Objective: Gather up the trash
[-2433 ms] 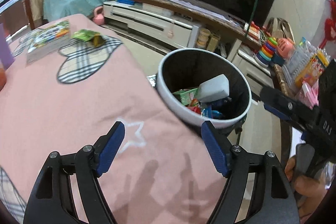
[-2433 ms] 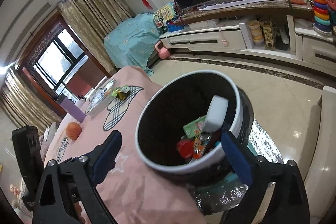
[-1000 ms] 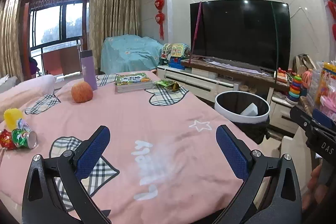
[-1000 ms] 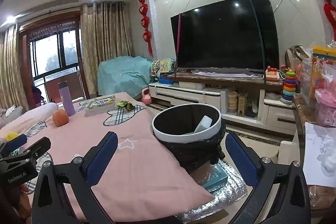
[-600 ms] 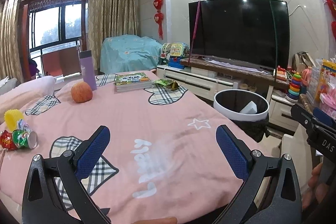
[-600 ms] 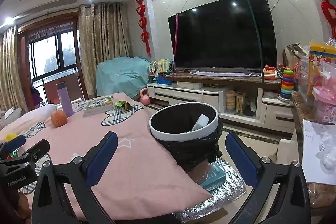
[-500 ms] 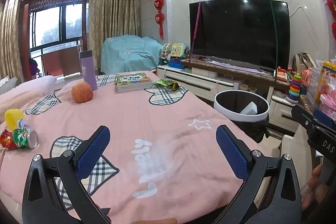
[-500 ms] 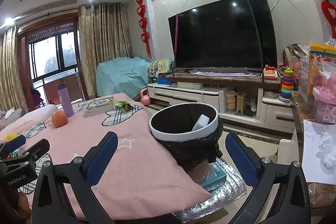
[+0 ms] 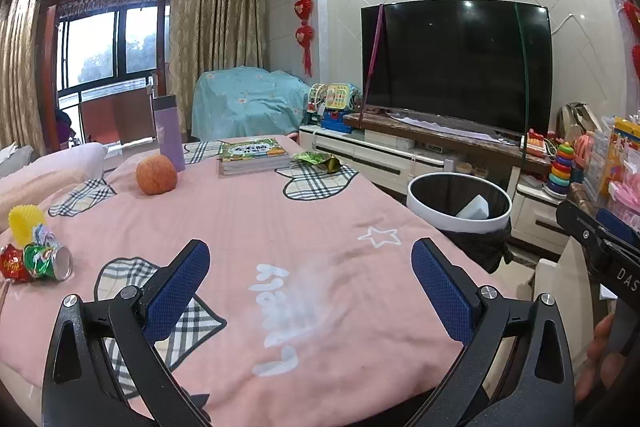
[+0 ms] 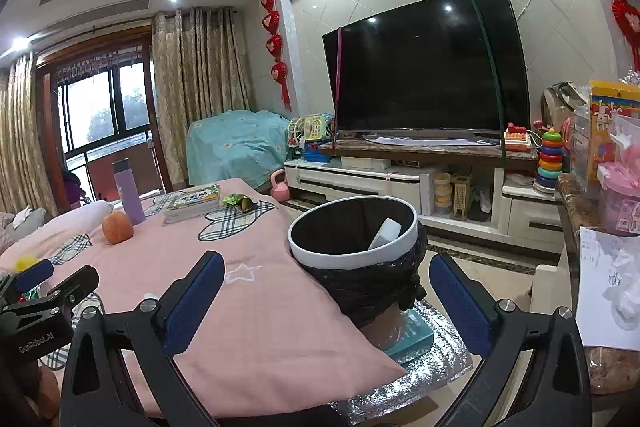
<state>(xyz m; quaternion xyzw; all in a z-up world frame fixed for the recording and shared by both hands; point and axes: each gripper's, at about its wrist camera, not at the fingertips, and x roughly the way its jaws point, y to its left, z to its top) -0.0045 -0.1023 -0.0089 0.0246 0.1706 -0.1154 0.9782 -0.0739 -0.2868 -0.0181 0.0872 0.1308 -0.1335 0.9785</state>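
A white-rimmed black trash bin (image 9: pixel 459 203) (image 10: pixel 352 231) stands beside the pink-covered table (image 9: pixel 280 227), with a white box (image 10: pixel 386 231) inside. A green snack wrapper (image 9: pixel 318 159) (image 10: pixel 237 201) lies at the table's far edge. A crushed green and red can (image 9: pixel 36 263) and a yellow cup (image 9: pixel 26 223) lie at the left. My left gripper (image 9: pixel 310 281) is open and empty over the near table. My right gripper (image 10: pixel 326 301) is open and empty, near the bin.
An orange fruit (image 9: pixel 156 174), a purple bottle (image 9: pixel 170 133) and a stack of books (image 9: pixel 254 155) sit at the table's far side. A TV (image 9: pixel 456 63) on a low cabinet stands behind. A shelf with toys (image 10: pixel 600 163) is at the right.
Both grippers pulled back and up from over the bin 2.4 s ago. They have held nearly still for the last second. Both stay open.
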